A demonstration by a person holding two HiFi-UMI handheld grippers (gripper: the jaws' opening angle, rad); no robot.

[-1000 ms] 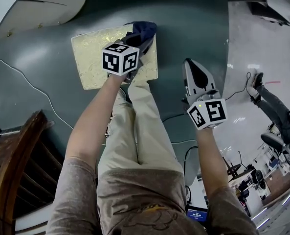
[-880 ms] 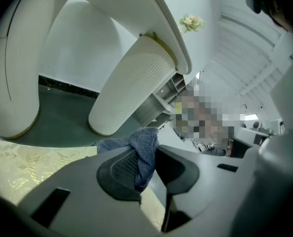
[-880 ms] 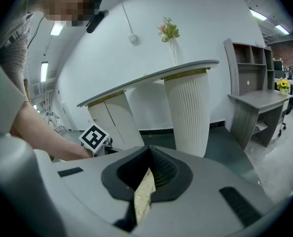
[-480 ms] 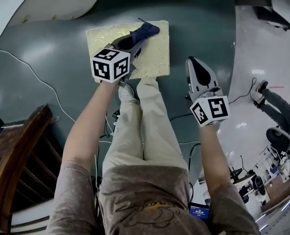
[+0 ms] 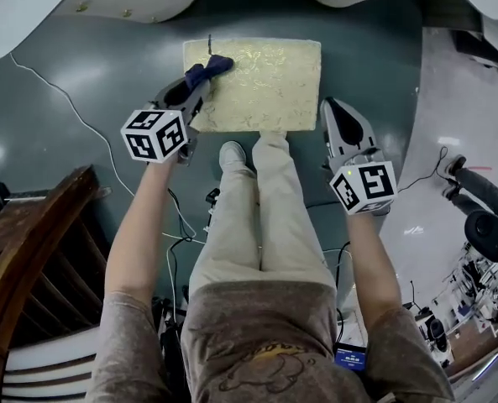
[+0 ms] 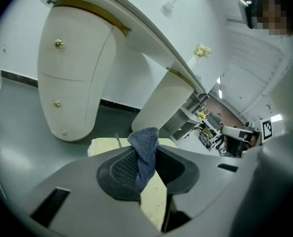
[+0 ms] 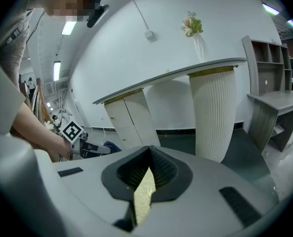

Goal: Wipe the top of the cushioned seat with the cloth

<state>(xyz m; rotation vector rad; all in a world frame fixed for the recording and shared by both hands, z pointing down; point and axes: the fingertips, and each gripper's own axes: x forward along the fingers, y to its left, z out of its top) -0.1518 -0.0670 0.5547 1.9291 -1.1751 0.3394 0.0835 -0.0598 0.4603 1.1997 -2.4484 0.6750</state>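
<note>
Left gripper (image 5: pixel 194 89): jaws clamped on the blue cloth (image 5: pixel 209 67), which lies over the far left corner of the yellow seat (image 5: pixel 269 91). Right gripper (image 5: pixel 343 126): jaws pressed together, holding nothing, just beside the seat's right edge.

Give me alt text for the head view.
Seen from above, the left gripper holds a blue cloth at the far left corner of a yellow cushioned seat. The right gripper, shut and empty, hangs beside the seat's right edge.
</note>
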